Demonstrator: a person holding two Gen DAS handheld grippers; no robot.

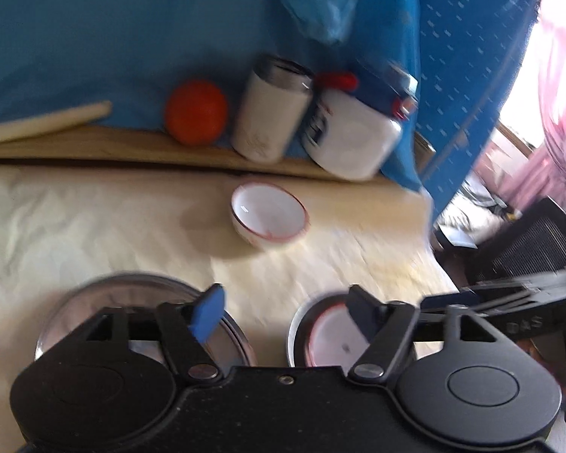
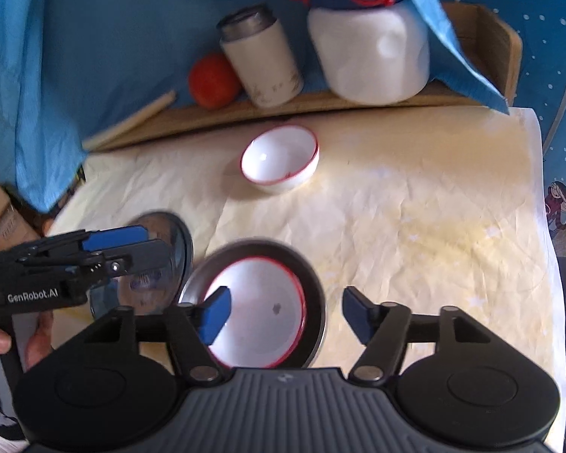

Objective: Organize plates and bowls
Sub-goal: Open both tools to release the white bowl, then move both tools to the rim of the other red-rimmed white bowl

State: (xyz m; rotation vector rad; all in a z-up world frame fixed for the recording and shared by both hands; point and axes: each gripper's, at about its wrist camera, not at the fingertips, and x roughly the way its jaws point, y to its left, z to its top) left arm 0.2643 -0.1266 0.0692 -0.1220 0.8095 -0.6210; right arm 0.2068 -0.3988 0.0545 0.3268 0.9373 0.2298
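Right wrist view shows the right gripper (image 2: 285, 315) with its jaws standing wide and nothing between them, hovering just above a steel plate (image 2: 313, 283) that carries a red-rimmed white dish (image 2: 258, 302). Taking that steel plate as the landmark, a second steel plate (image 2: 177, 239) lies just beside it on the left, under the left gripper (image 1: 286, 313), whose jaws are also spread and empty. A red-rimmed white bowl (image 2: 279, 158) sits well beyond the steel plate on the cream cloth (image 2: 415, 207), apart from everything else. The likely step in hand is fetching that loose bowl to nest it on the dish. To do it well, one gripper should come down over the bowl's near rim, one finger inside and one outside, close firmly, then lift level so it does not tip.
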